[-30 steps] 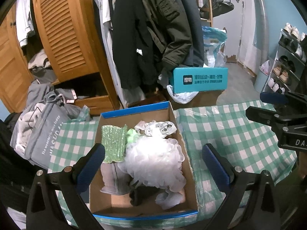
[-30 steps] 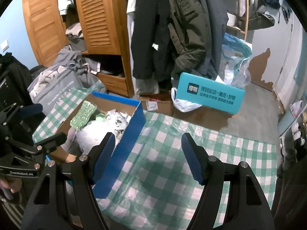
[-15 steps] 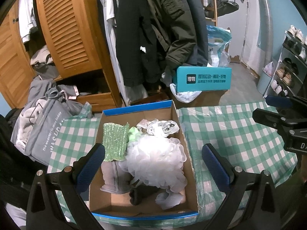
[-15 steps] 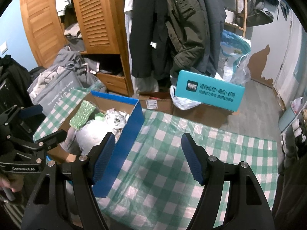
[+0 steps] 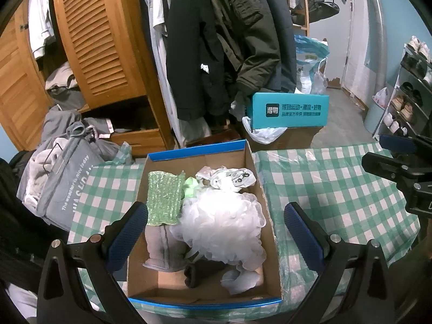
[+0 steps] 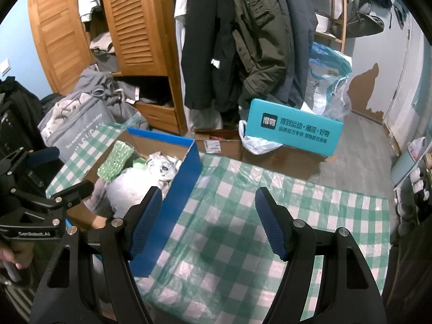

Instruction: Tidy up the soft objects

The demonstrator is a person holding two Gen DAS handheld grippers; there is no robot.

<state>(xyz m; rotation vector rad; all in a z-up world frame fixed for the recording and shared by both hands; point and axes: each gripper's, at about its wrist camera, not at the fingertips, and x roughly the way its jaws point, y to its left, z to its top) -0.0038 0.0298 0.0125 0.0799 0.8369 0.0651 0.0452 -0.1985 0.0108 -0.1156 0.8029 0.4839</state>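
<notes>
A cardboard box with blue rim sits on a green checked tablecloth. It holds a white mesh bath pouf, a green sponge cloth, a grey cloth, a dark item and a white crumpled bag. My left gripper is open and empty, hovering above the box. My right gripper is open and empty over bare tablecloth right of the box.
A grey bag of clothes lies left of the table. A wooden wardrobe, hanging coats, a teal box on cardboard and a shoe rack stand behind.
Both grippers have drifted slightly; the view has shifted a little. Nothing in the box has moved and both grippers stay open.
</notes>
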